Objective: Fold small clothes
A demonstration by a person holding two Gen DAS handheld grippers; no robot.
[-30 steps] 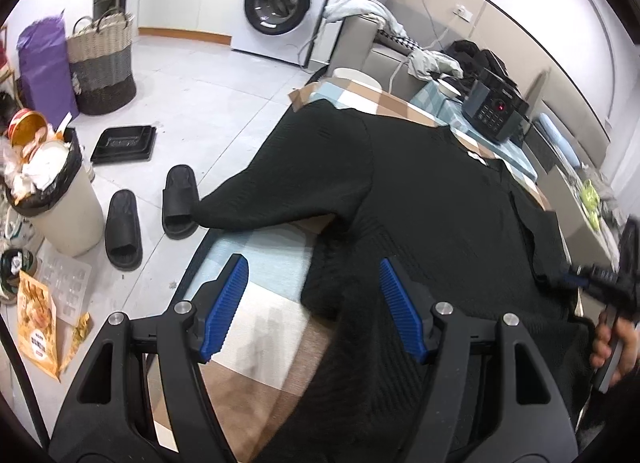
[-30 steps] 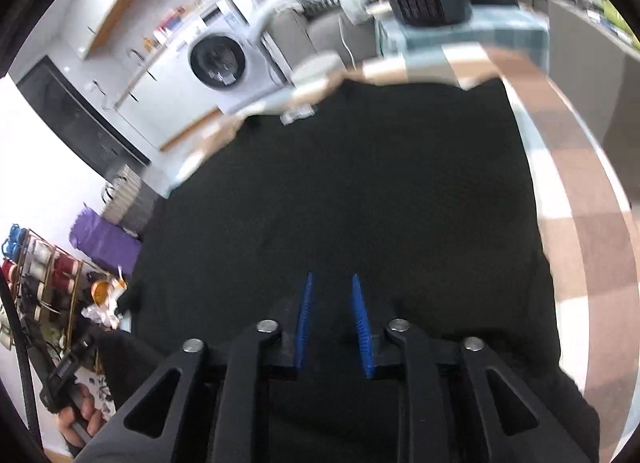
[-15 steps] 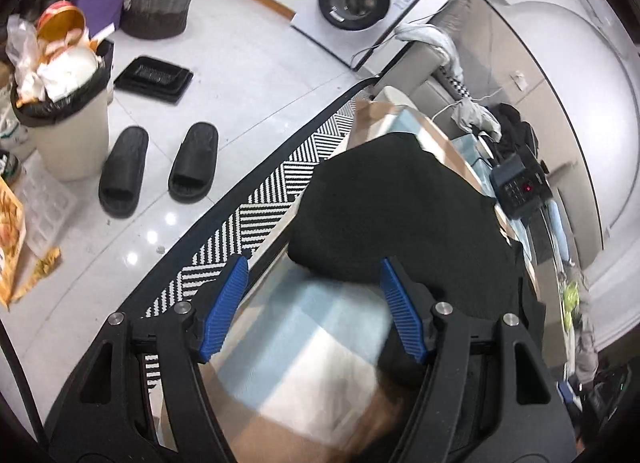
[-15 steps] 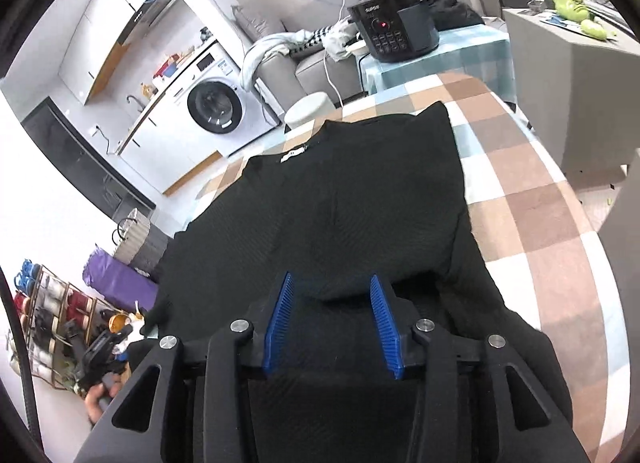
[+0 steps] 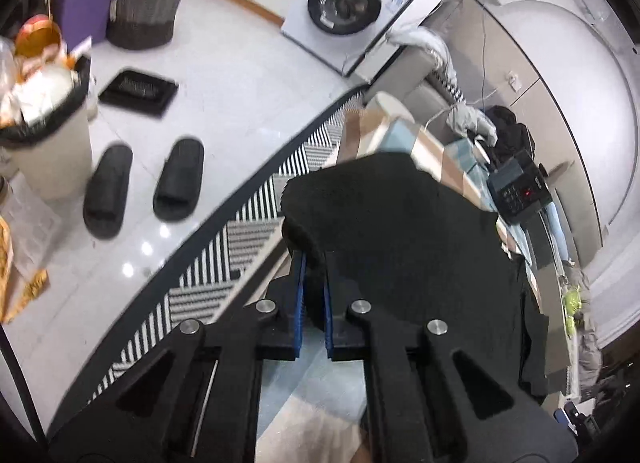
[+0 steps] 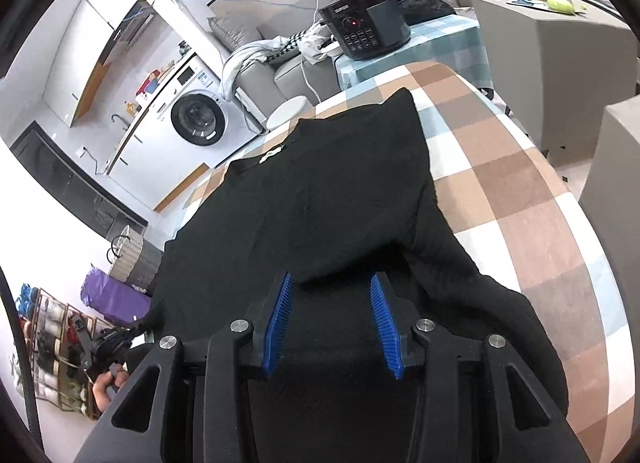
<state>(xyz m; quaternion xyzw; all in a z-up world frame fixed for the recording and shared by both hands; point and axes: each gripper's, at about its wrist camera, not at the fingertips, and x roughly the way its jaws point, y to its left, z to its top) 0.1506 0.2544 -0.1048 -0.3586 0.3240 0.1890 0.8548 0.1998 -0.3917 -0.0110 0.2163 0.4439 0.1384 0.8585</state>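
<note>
My left gripper has its jaws closed on a fold of the black sweater, pinching the rounded edge of the cloth at the near-left side of the desk. The blue pads stand almost together with a thin roll of knit squeezed between them, and the cloth bulges up just past the tips. From there the sweater spreads away to the right across the checked cover.

In the right wrist view the sweater lies flat along the middle of the desk, its neck and white label toward the far end and the checked cloth bare on the right. My right gripper has its jaws partly apart and holding nothing; a folded edge of the sweater runs across just beyond the fingertips, and more black cloth lies under and between the fingers without being pressed. Both grippers point steeply downward at the desk.

At the lower left of the right wrist view I can see the person's hand wrapped round the left gripper's handle, by the sweater's left edge. A black cooker sits on a smaller table beyond the far end.
</note>
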